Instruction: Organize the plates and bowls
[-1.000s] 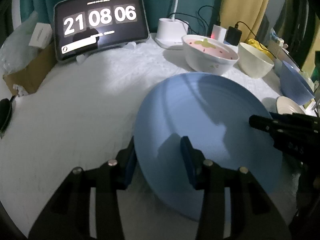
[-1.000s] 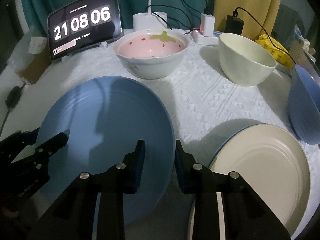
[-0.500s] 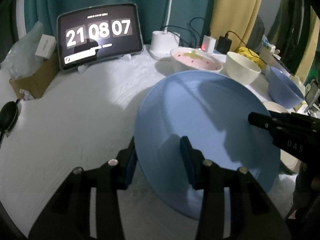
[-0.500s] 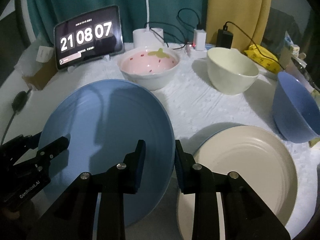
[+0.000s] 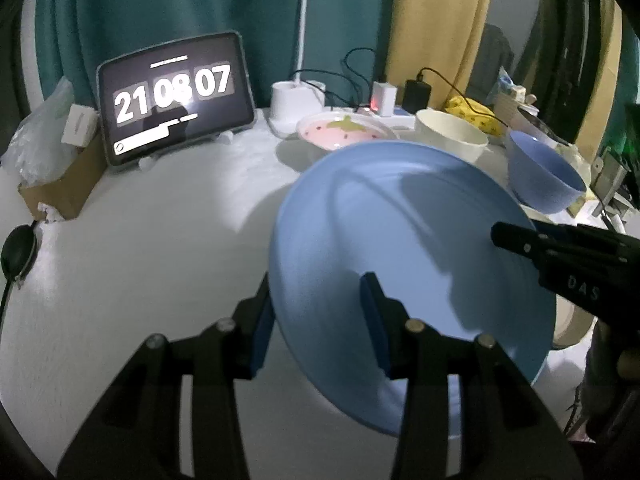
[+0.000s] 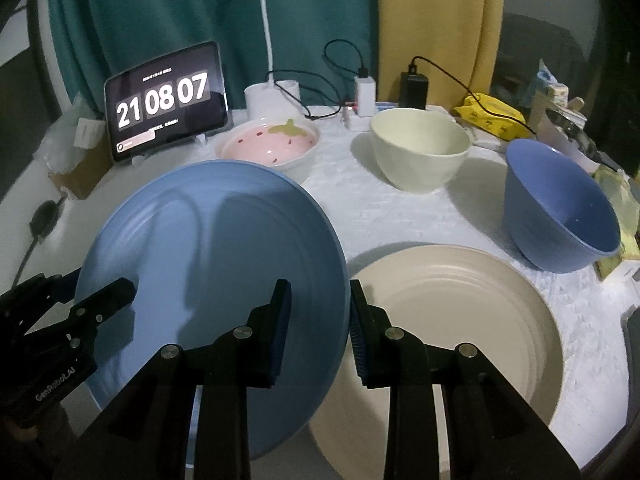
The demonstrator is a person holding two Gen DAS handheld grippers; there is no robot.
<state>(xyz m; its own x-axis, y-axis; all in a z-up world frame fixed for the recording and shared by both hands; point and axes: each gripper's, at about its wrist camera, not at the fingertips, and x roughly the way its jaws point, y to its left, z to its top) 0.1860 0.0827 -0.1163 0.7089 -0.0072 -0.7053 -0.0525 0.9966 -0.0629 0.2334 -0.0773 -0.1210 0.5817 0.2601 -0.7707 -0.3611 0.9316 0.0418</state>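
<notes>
Tablet clock (image 6: 166, 104) stands propped at 10 o'clock on the white tablecloth (image 6: 404, 216). Lamp base (image 6: 270, 96) sits at 12 o'clock, its stem rising upward. White charger (image 6: 366, 94) and black charger (image 6: 414, 90) stand at 1 o'clock, cables attached. Yellow packet (image 6: 494, 116) lies at 2 o'clock. Cardboard box (image 5: 60, 188) with plastic bag (image 5: 34, 140) at 9 o'clock. Teal curtain (image 6: 192, 12) and yellow curtain (image 6: 432, 16) hang behind.

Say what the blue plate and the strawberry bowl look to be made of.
Blue plate: probably plastic or wheat-straw composite; matte, even colour, moulded concentric ridges, no glare. Strawberry bowl: likely glazed ceramic; glossy white wall, painted pink inside with red seeds and a green leaf.
</notes>
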